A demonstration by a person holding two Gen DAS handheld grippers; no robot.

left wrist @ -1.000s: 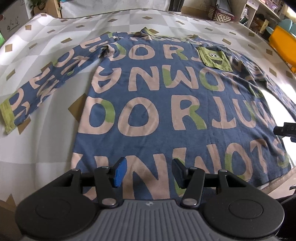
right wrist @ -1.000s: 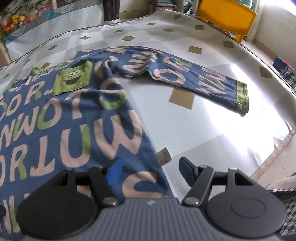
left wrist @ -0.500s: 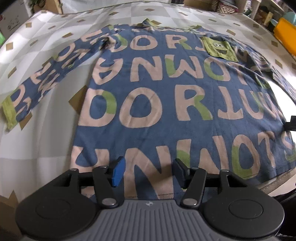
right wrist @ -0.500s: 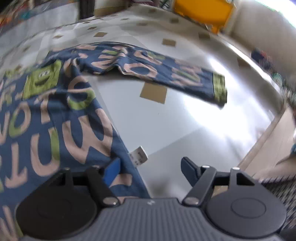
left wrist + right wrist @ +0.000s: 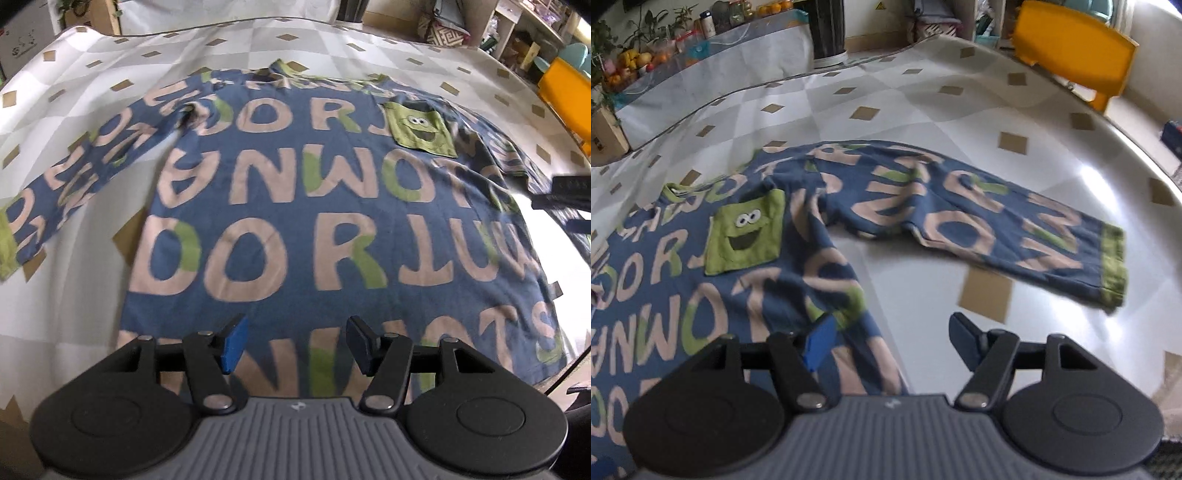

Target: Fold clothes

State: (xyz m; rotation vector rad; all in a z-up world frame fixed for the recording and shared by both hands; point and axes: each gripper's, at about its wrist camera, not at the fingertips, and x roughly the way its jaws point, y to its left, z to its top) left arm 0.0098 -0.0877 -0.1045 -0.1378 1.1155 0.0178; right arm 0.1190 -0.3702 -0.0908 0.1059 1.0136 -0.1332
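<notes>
A table (image 5: 74,74) under a grey-and-white diamond cloth carries a blue long-sleeved shirt (image 5: 314,229) printed with large letters, spread flat, sleeves out to both sides. Its green monster-face pocket (image 5: 746,236) lies near the collar. The left gripper (image 5: 293,345) hovers above the hem, jaws apart, empty. The right gripper (image 5: 888,341), likewise apart, apparently straddles the shirt's side edge, though blur obscures contact.

shirt (image 5: 332,221) flat on table (image 5: 258,44), sleeves outspread
</notes>
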